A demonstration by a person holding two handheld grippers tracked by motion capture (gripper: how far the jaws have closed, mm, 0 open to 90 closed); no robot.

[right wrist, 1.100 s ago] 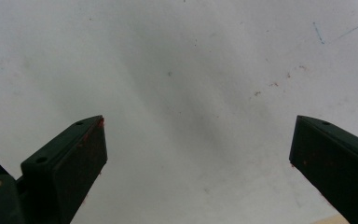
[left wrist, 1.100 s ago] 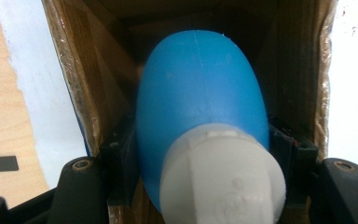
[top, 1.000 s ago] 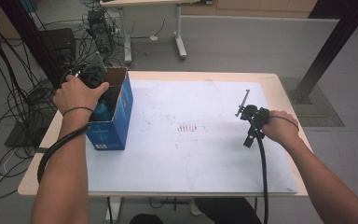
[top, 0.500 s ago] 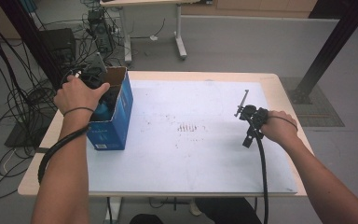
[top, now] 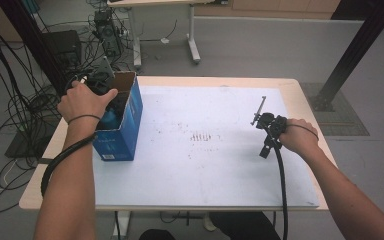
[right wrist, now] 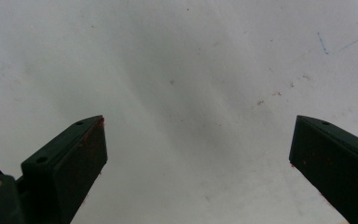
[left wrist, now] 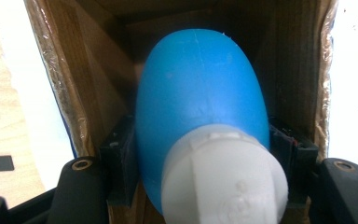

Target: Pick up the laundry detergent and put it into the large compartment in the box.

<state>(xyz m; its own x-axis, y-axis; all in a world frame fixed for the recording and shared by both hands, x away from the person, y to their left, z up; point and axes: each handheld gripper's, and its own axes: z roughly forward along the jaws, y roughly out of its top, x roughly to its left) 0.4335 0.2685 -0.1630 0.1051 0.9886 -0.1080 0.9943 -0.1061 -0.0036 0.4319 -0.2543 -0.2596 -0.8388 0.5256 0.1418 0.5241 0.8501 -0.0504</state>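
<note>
Over on the left edge of the table sits a blue cardboard box, open at the top, and the left gripper is plunged down into it with the person's left hand on top. From the left gripper view you can see what it's got: a blue bottle with a white cap, standing inside the box with the cap toward the camera. Both jaws are clamped on the bottle's lower body, one on each side, right above the cap's shoulder.

My guess on handling: smooth moulded plastic, so probably a bit slippery, and the rounded egg shape means the pads only touch on a curve. Looks light, though I can't tell if it's full. The wall would likely give a little if squeezed hard. Grabbing near the cap end seems smart, since that's where the plastic is stiffest and the shoulder stops it sliding through. The box is snug around it, so I'd pull straight out or the brown inner walls will snag it.

Moving right, the white mat is bare apart from some reddish marks. At the far right the right gripper rests near the table edge, jaws spread wide with nothing between them.
</note>
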